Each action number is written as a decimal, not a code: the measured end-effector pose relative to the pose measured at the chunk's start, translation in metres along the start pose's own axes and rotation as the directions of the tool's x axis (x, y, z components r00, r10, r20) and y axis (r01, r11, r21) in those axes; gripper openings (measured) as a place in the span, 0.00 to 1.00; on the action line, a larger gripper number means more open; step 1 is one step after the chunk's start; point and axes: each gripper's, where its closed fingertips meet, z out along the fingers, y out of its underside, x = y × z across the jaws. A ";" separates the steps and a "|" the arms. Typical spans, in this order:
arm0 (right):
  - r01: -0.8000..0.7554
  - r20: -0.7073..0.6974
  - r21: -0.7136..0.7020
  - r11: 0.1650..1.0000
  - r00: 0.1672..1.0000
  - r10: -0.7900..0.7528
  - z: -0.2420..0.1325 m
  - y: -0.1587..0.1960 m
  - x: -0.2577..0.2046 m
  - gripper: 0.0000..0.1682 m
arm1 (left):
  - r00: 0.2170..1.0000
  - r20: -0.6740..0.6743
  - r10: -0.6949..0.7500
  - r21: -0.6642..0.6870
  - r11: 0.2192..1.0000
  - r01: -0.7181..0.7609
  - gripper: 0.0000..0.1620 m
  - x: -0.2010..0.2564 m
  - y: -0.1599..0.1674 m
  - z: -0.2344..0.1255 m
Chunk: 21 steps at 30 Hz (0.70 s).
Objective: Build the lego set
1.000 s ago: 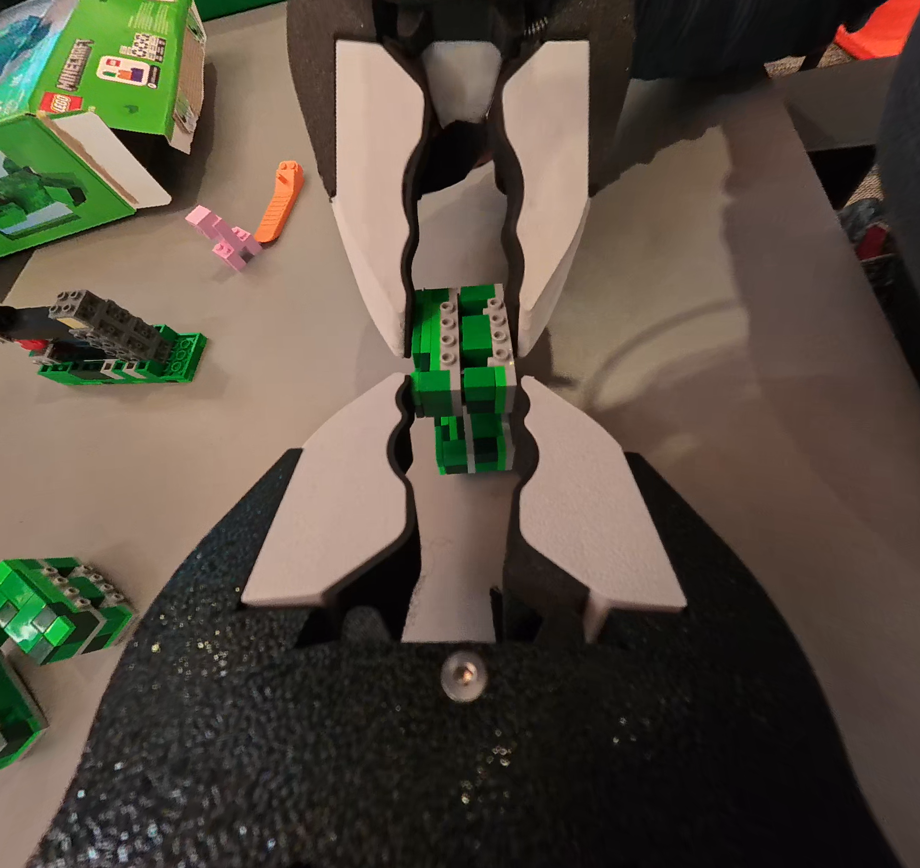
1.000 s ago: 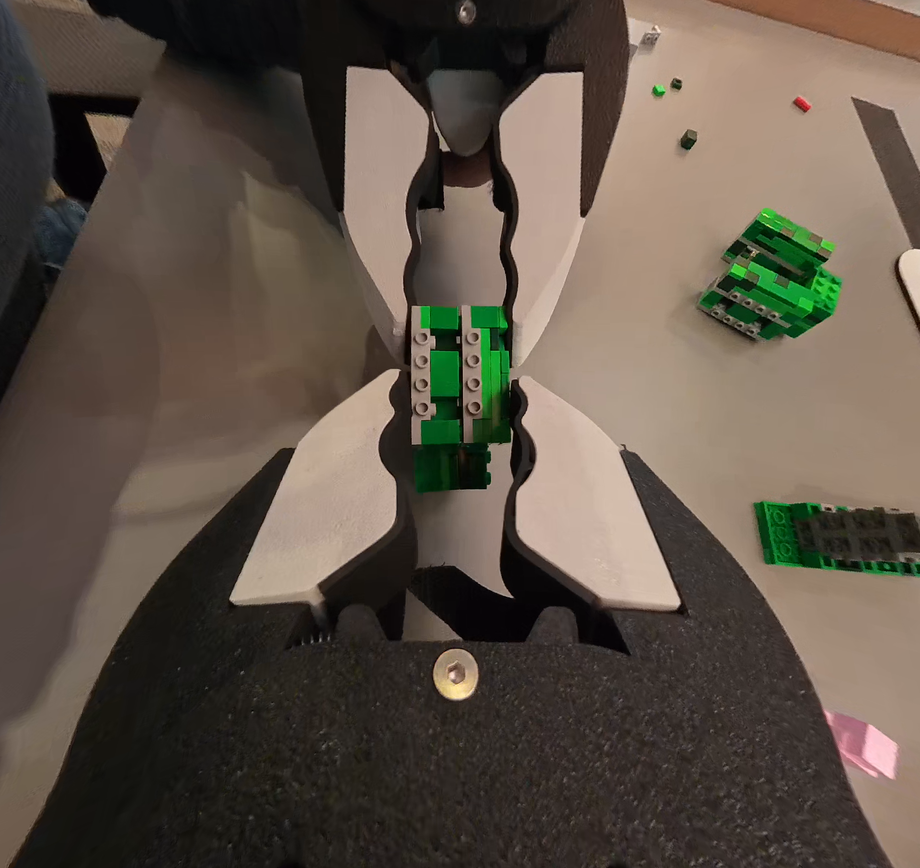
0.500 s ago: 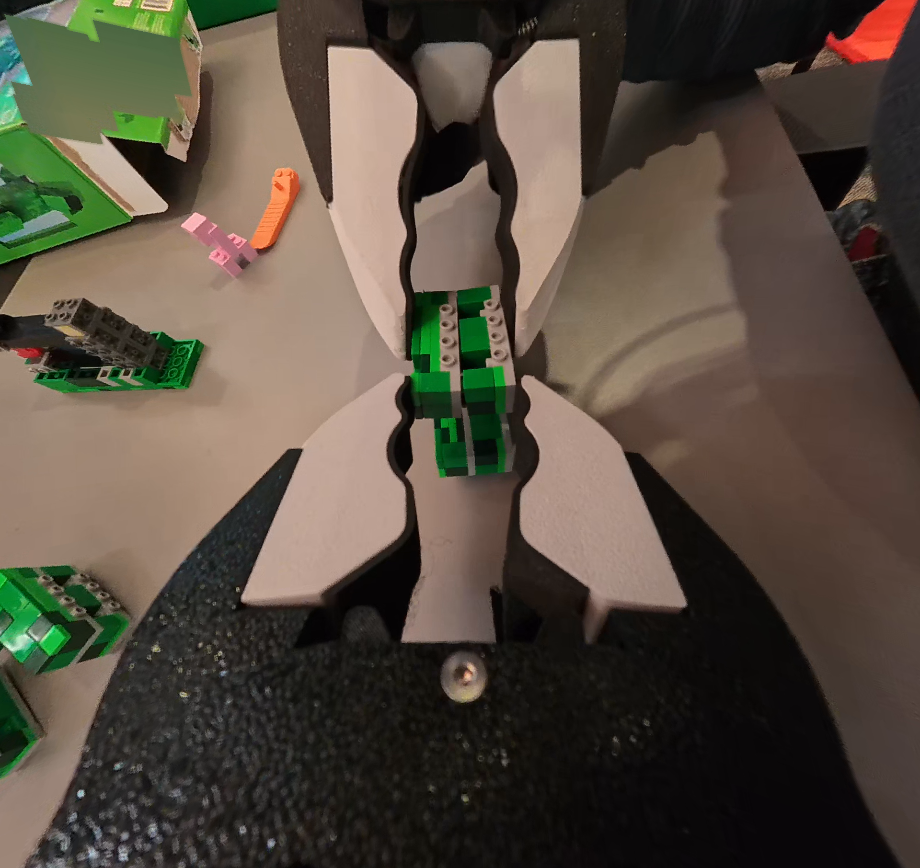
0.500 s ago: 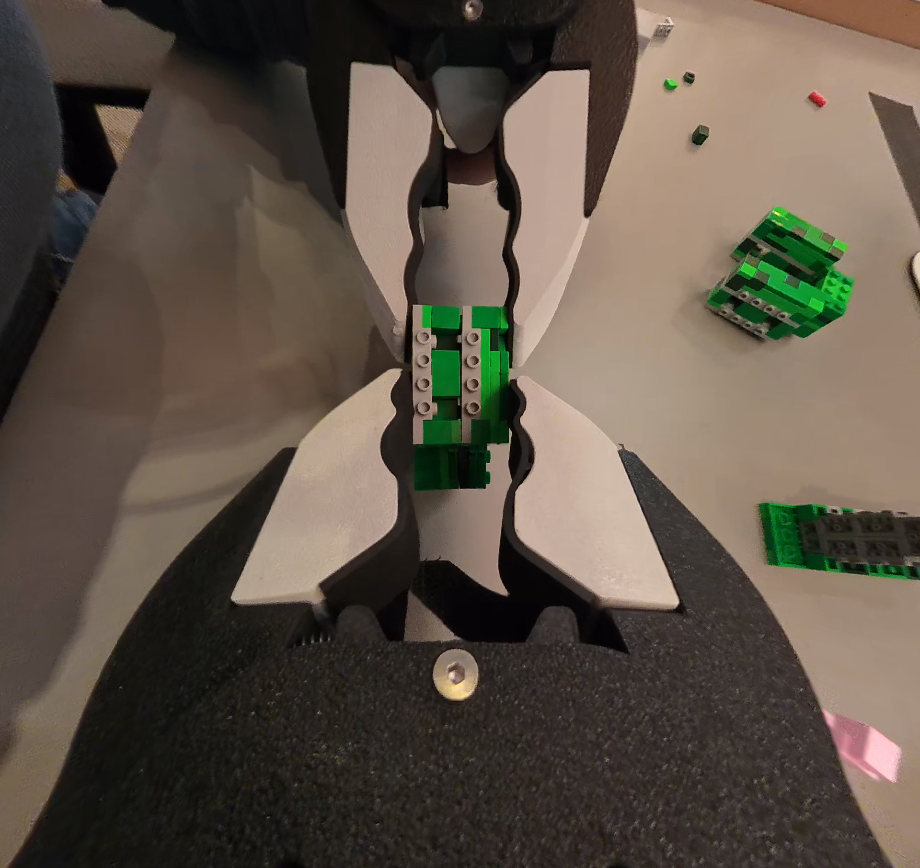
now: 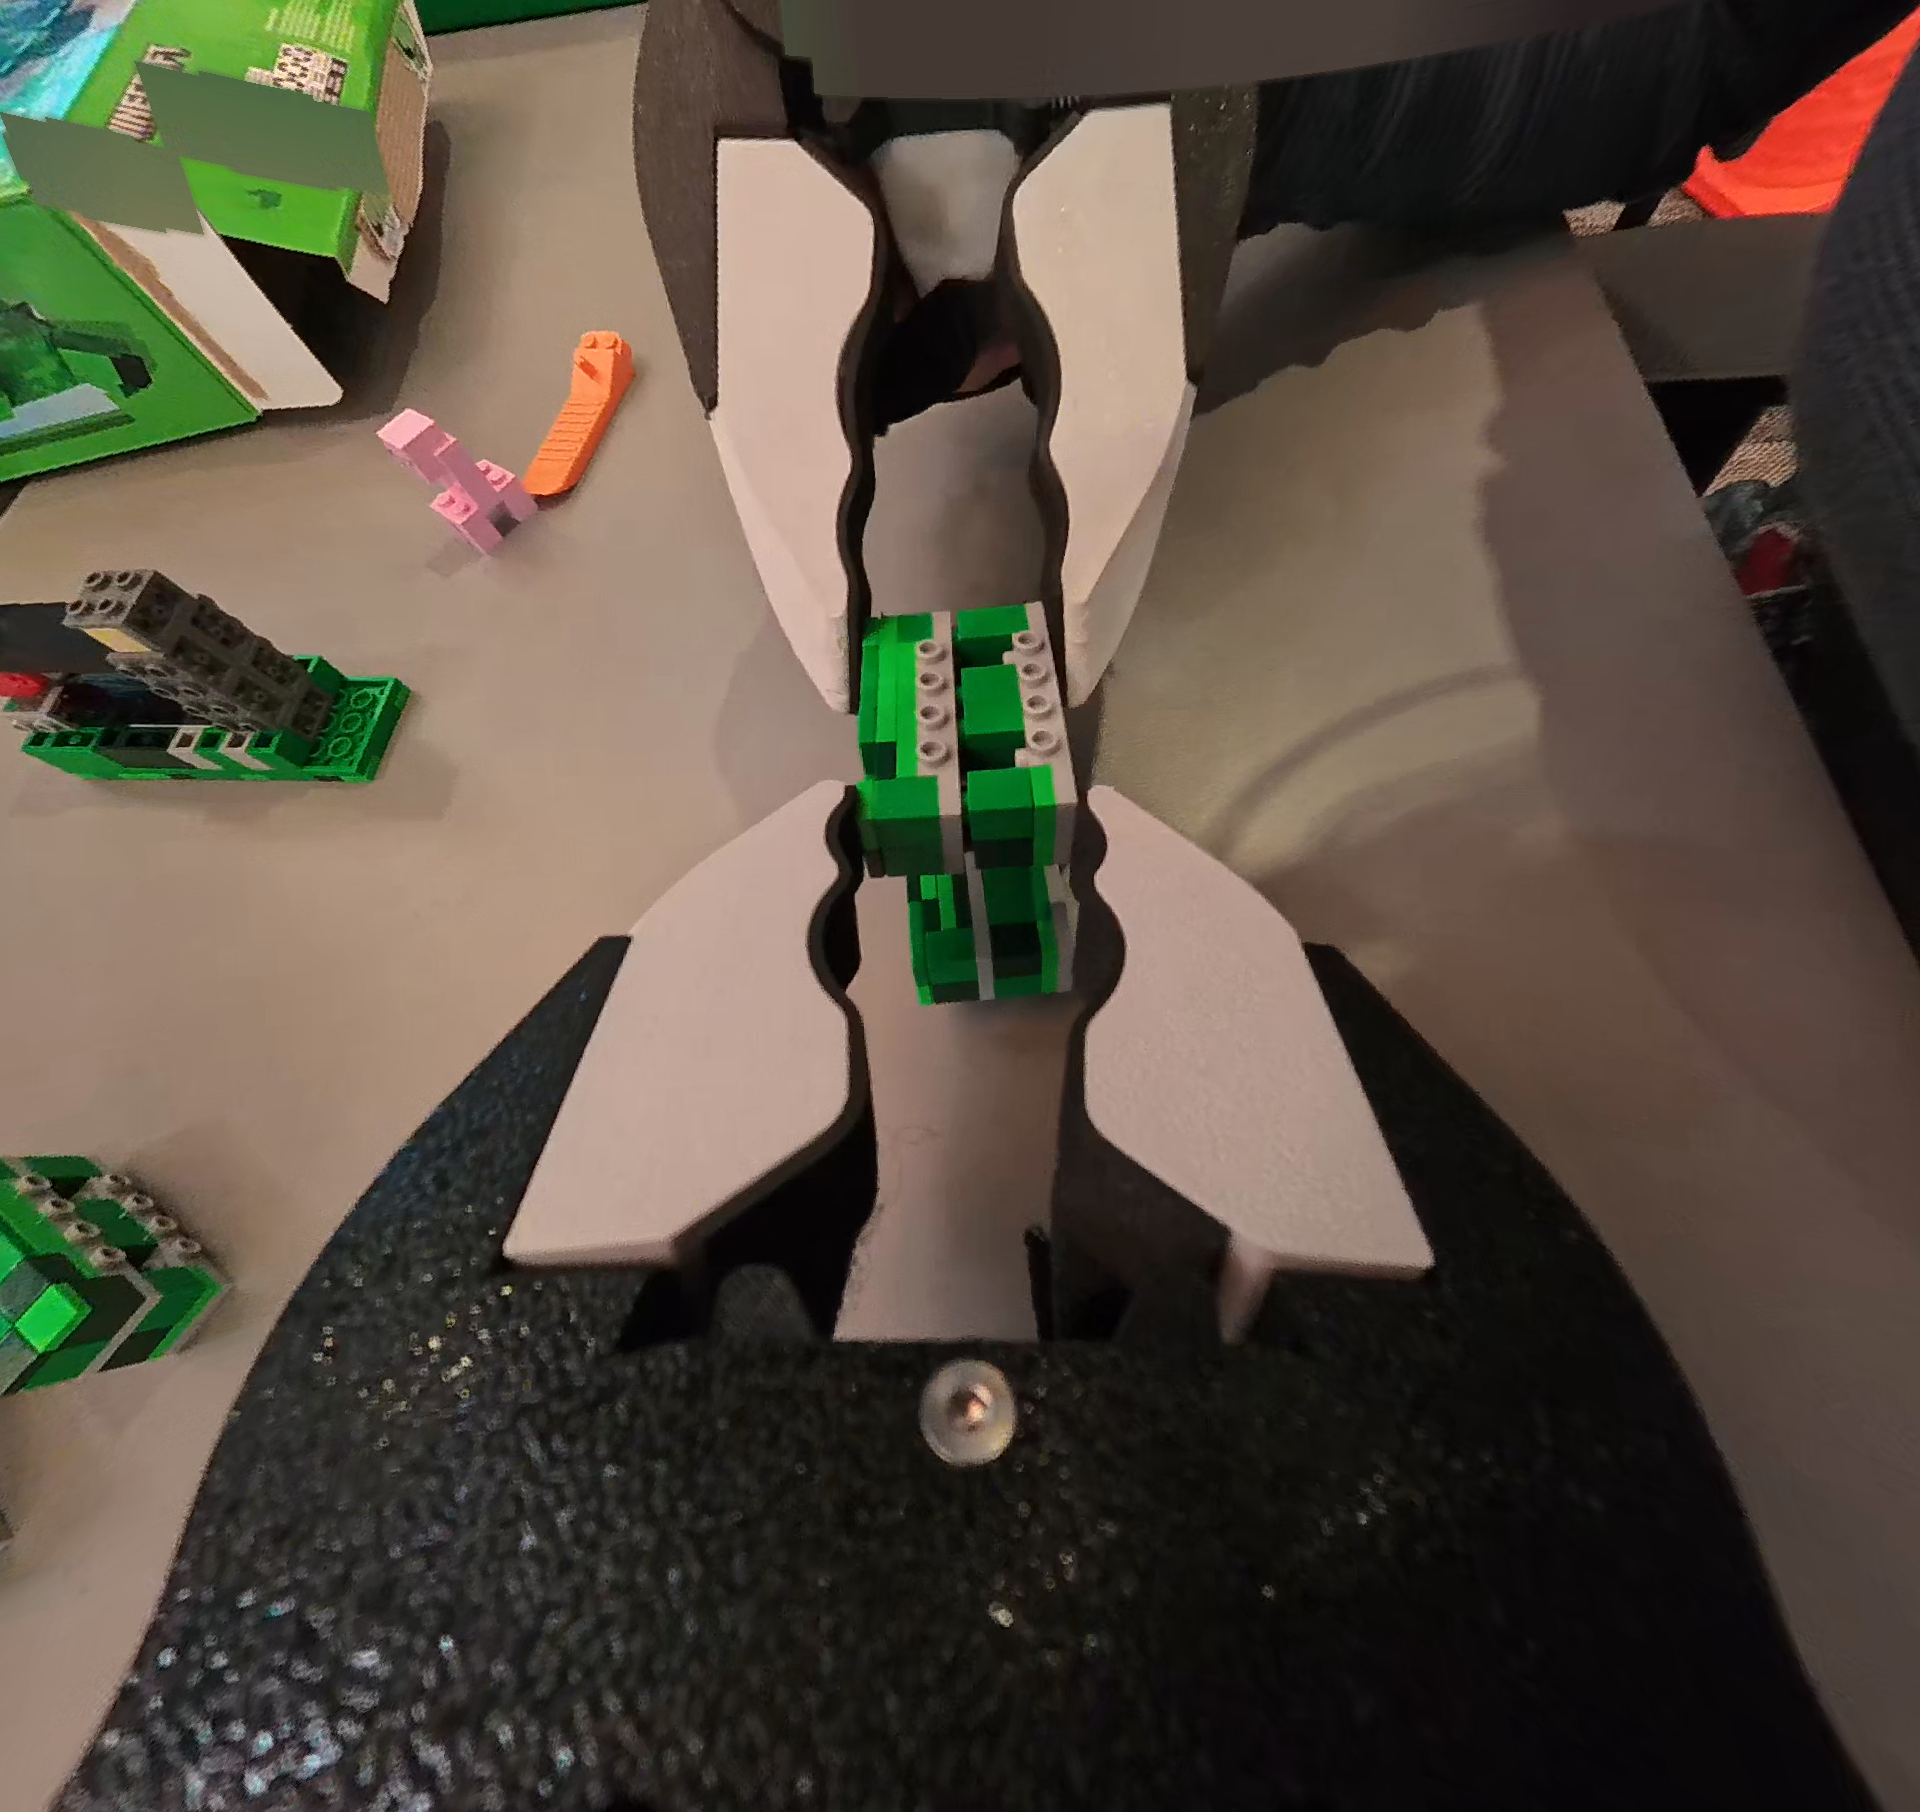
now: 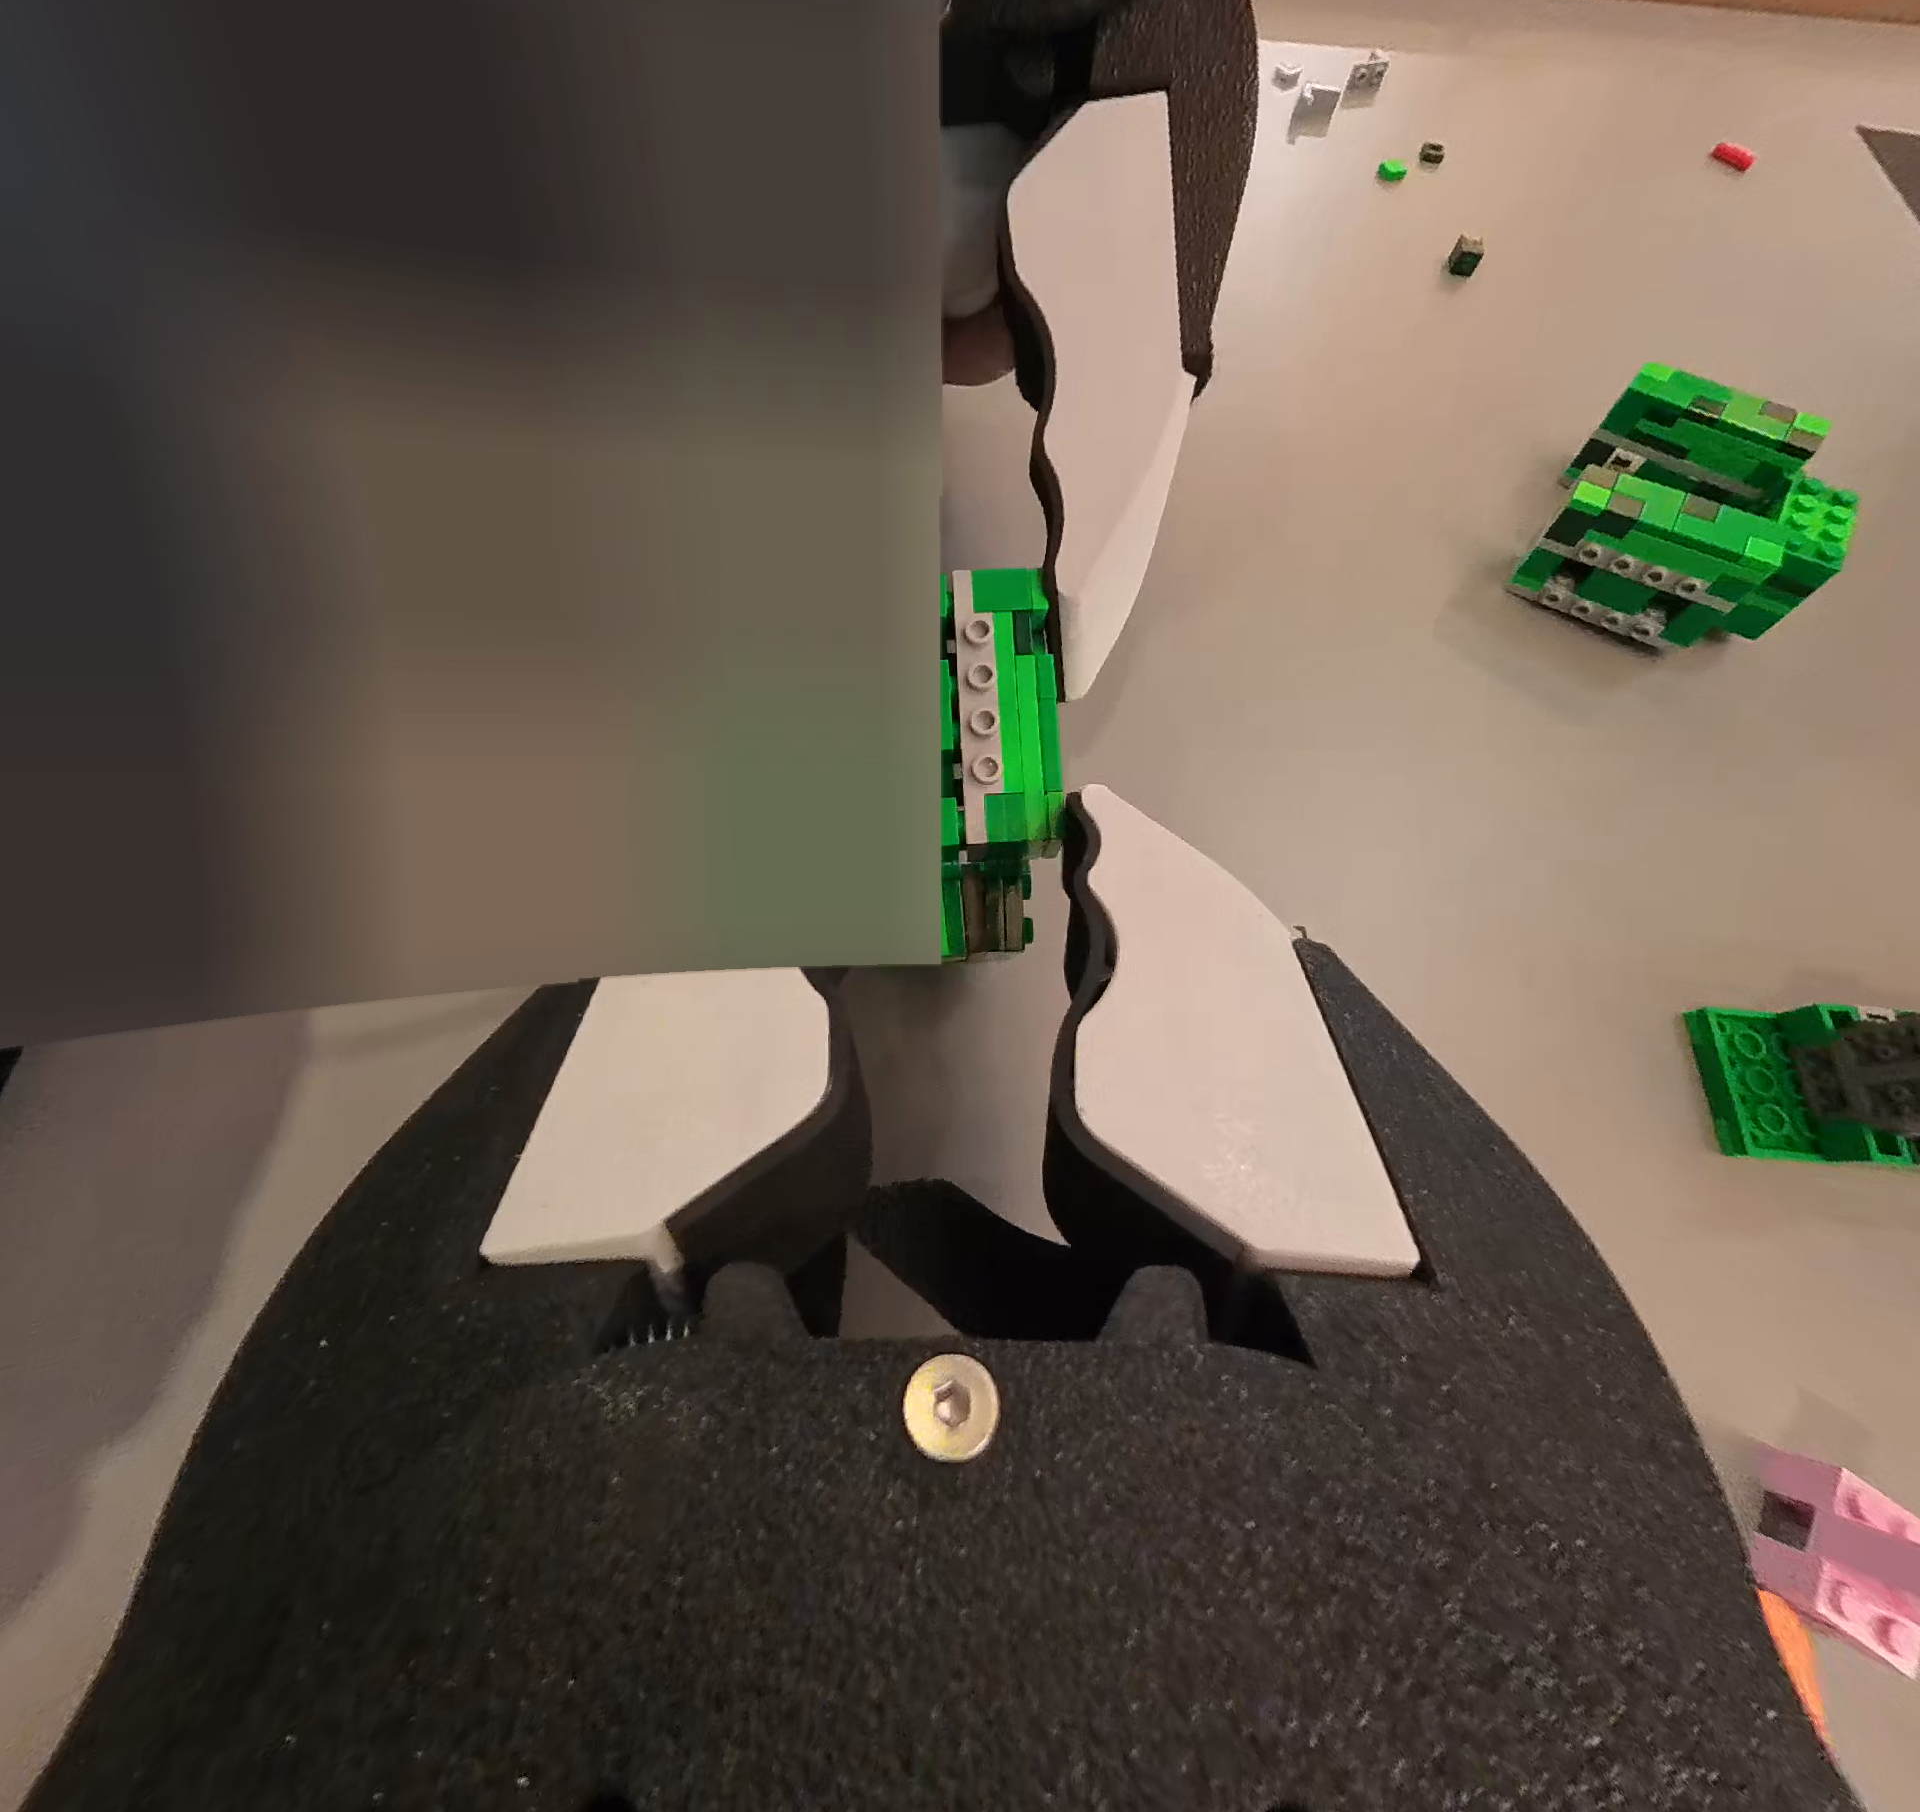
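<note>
A green and grey lego block [image 5: 966, 754] is held above the grey table [image 5: 1351, 723] between both grippers, which face each other. My left gripper [image 5: 961, 827] is shut on its near lower part. My right gripper [image 5: 961, 687] comes from the far side and is shut on its upper part, which has two grey studded strips. In the right wrist view the block [image 6: 1003, 723] sits at the tip of my right gripper [image 6: 961, 817]. One finger [image 6: 1101, 474] of the left gripper shows opposite. A blurred patch hides the left half of that view.
An open green box [image 5: 208, 204], an orange brick separator [image 5: 582, 417], a pink piece [image 5: 462, 484] and a grey-on-green build [image 5: 197, 702] lie to the left. A green build [image 6: 1683, 526], a green plate [image 6: 1808, 1087] and small loose pieces [image 6: 1465, 256] lie to the right. Only a small space, under 4 cm, lies between the two pairs of fingers.
Both grippers stay shut on the block. The held pair has drifted slightly over the table, so the background things have shifted a little.
</note>
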 end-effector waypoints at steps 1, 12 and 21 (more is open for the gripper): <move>-0.005 0.004 -0.002 1.000 1.000 0.005 0.000 0.000 0.000 0.22 | 1.000 -0.006 -0.009 0.004 1.000 0.009 0.23 0.000 0.000 0.000; -0.135 0.075 0.145 0.980 0.989 0.126 -0.009 -0.011 0.005 0.22 | 0.989 -0.071 -0.131 -0.076 0.989 0.125 0.23 -0.005 -0.015 -0.006; -0.077 -0.016 0.132 0.988 0.997 0.080 -0.004 -0.011 0.010 0.23 | 0.982 -0.089 -0.167 -0.225 0.964 0.144 0.23 -0.009 -0.016 -0.006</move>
